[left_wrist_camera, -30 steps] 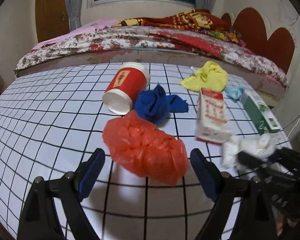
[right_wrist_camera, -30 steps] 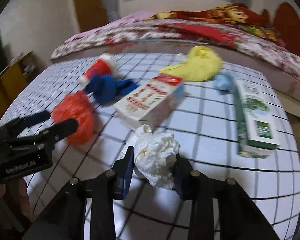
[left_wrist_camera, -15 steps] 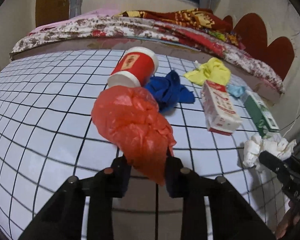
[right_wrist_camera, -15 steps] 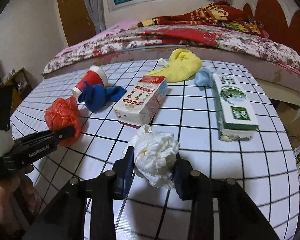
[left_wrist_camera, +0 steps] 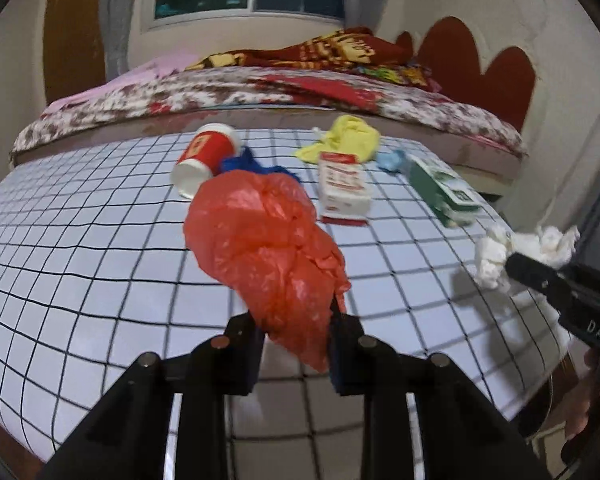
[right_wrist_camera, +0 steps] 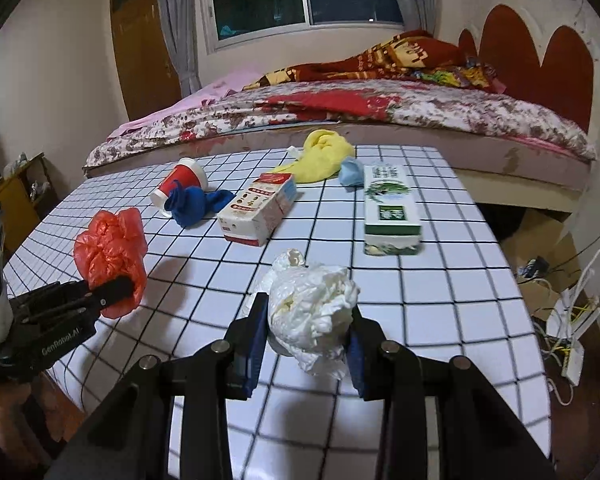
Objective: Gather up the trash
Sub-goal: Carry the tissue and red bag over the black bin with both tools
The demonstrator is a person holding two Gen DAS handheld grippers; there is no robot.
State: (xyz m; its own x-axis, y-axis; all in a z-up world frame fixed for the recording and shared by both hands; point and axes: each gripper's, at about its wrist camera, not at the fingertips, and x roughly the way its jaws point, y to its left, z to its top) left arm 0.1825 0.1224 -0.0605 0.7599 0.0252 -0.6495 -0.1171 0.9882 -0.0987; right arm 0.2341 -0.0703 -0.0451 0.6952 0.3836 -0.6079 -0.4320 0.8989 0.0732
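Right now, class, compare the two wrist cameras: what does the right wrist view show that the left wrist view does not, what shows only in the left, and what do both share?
Only the right wrist view shows the cables on the floor past the table's right edge, and a yellow side table at far left.

Only the left wrist view shows the red plastic bag close up between the left gripper fingers.

Both share the checked table, red paper cup, milk carton, green box, yellow cloth, white crumpled tissue and the bed.
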